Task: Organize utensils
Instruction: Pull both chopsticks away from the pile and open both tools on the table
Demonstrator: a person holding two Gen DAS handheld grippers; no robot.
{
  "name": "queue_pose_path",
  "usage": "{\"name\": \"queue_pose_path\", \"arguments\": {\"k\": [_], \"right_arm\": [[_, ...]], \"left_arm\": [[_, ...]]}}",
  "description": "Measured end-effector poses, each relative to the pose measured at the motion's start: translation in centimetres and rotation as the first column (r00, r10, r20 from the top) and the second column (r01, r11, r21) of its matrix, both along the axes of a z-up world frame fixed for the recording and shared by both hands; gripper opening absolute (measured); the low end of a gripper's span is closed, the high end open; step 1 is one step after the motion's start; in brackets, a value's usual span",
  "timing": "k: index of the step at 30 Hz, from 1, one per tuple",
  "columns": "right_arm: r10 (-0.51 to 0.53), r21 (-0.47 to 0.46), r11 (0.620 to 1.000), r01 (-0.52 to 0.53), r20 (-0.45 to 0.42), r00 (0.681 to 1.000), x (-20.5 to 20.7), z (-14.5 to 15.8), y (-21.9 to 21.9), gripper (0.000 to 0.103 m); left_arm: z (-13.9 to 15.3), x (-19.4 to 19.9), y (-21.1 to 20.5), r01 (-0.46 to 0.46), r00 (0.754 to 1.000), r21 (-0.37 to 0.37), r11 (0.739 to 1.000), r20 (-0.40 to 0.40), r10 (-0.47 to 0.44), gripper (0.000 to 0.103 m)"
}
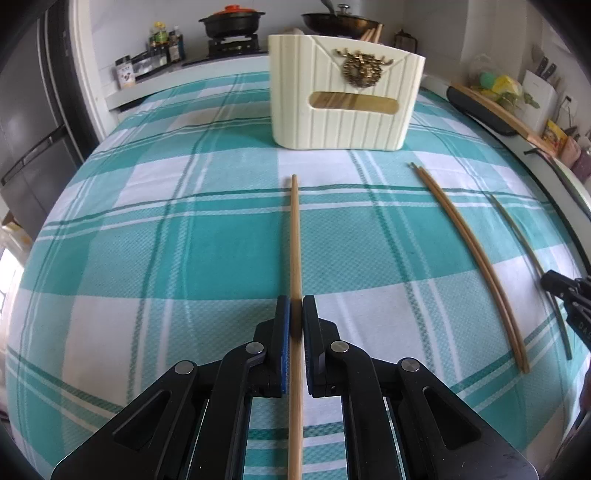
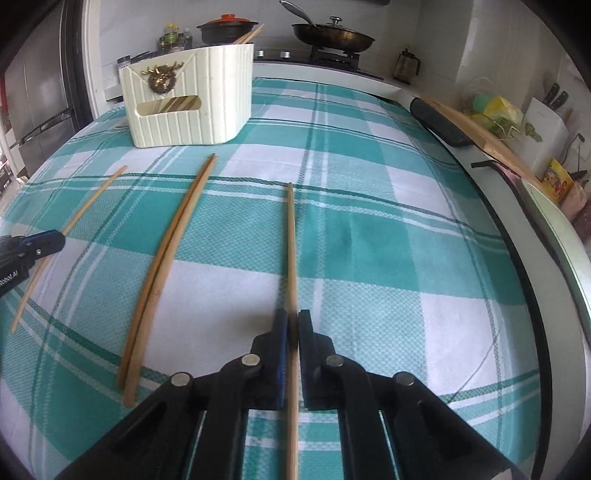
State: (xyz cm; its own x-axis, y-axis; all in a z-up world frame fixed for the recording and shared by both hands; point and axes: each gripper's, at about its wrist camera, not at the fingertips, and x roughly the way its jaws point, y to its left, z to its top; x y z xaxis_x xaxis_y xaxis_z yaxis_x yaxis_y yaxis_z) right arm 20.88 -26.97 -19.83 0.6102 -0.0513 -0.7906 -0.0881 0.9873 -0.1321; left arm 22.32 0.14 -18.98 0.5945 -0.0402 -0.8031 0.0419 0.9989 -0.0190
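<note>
Nearest to each camera, a single chopstick is seen pinched between the pads of a gripper. The left gripper is closed on the left chopstick, and the right gripper is closed on the right chopstick. Each stick is held near its thicker end, so most of its length reaches forward from the jaws, with the thin tip pointing away over the checked cloth that covers the counter. Whether the sticks are already lifted from the cloth cannot be told.

Between the two grippers, a pair of chopsticks is left lying on the cloth, side by side and touching, with its long axis roughly parallel to the held sticks. This pair is found about equally near to both hands.

Further away, the cream holder is placed upright on the cloth, with some chopsticks already inside it. It lies almost straight ahead of the left gripper, in line with the left chopstick, while from the right gripper it is seen ahead and well to the left. The left hand is therefore judged to have the more direct way to it. Behind, a stove with pots is visible.
</note>
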Motion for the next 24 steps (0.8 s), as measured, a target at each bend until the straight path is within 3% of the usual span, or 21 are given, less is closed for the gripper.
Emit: {"name": "queue_pose_path", "arguments": {"k": [4,5,6,7,8,12,16,20,24], "right_arm": [[-0.035,0.003,0.999,0.035,-0.002,0.999,-1.0,0.1,-1.7,0.007],[-0.032,0.018,0.999,0.033,-0.006,0.999,-1.2,0.1,-2.0,0.015],[-0.031,0.030,0.999,0.031,-0.006,1.000,-1.4,0.2,-2.2,0.032],[-0.028,0.036,0.999,0.028,-0.002,1.000,-1.6,0.2,-2.3,0.042],[-0.025,0.033,0.999,0.025,0.005,1.000,-1.7,0.2,-2.4,0.052],[-0.008,0.025,1.000,0.008,0.009,1.000,-1.6,-0.2,-1.9,0.052],[-0.014,0.108,0.994,0.016,-0.020,1.000,-1.1,-0.3,-3.1,0.053],[0.039,0.103,0.994,-0.030,-0.087,0.995,-0.3,-0.1,-3.1,0.054],[0.111,0.086,0.992,-0.096,-0.193,0.975,1.6,0.1,-3.1,0.054]], "left_arm": [[0.3,-0.7,3.1,-0.039,0.999,-0.013,0.999,-0.015,0.038,0.007],[0.3,-0.8,3.6,-0.043,0.999,-0.019,0.999,-0.017,0.043,0.016],[0.4,-0.9,4.0,-0.048,0.999,-0.027,0.998,-0.020,0.048,0.026],[0.4,-0.9,4.4,-0.056,0.998,-0.036,0.998,-0.022,0.056,0.053],[0.4,-1.0,4.7,-0.067,0.998,-0.041,0.997,-0.017,0.066,0.072],[-0.2,-0.8,4.3,-0.048,0.998,-0.006,0.999,-0.037,0.048,0.075],[-0.9,-1.0,3.8,-0.040,0.999,0.072,0.997,-0.031,0.042,0.089],[-1.0,-0.1,4.9,-0.012,0.997,0.016,1.000,-0.081,0.013,0.091],[-0.6,2.0,4.7,0.101,0.984,0.014,0.995,-0.147,-0.098,0.089]]}}
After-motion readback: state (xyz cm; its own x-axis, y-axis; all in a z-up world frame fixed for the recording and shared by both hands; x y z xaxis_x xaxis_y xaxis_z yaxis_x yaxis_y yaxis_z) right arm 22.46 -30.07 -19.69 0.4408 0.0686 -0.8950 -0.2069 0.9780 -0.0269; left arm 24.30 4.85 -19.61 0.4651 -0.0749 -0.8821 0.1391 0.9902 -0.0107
